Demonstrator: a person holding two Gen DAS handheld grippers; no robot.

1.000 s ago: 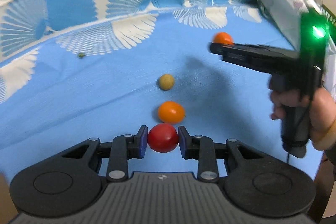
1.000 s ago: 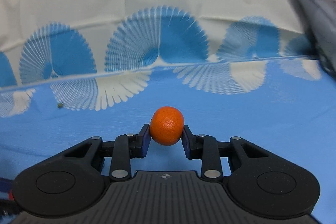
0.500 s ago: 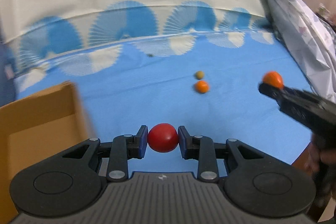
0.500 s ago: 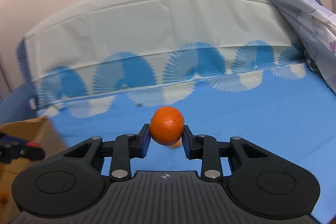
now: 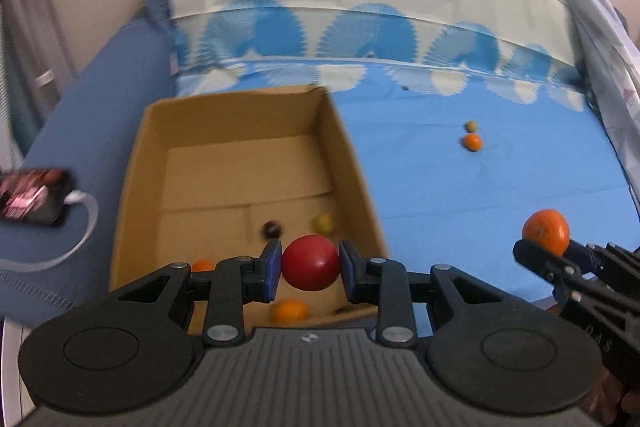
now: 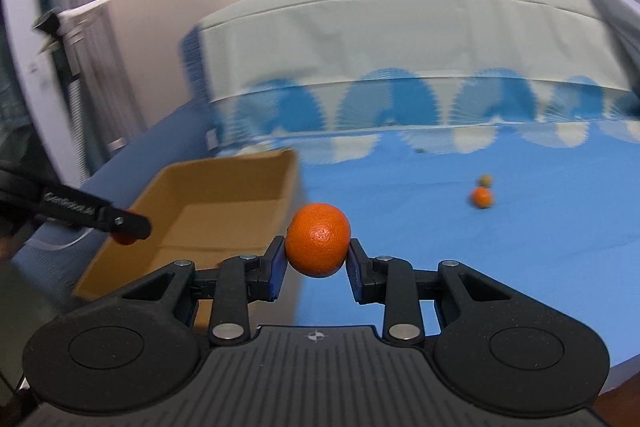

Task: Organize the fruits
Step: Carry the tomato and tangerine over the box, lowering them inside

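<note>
The left claw, gripping a red tomato, now hangs over the cardboard box, unseen a second ago; the right claw holds its orange beside the box

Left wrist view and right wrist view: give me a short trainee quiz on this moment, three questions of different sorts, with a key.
1. True or false: the left gripper is shut on a red fruit.
2. What does the right gripper hold? A) a green fruit B) an orange C) nothing
3. Fill in: on the blue sheet lie ___ loose fruits, a small orange fruit and an olive-green fruit.

Key: 1 true; 2 B; 3 two. The cardboard box already holds several fruits.
</note>
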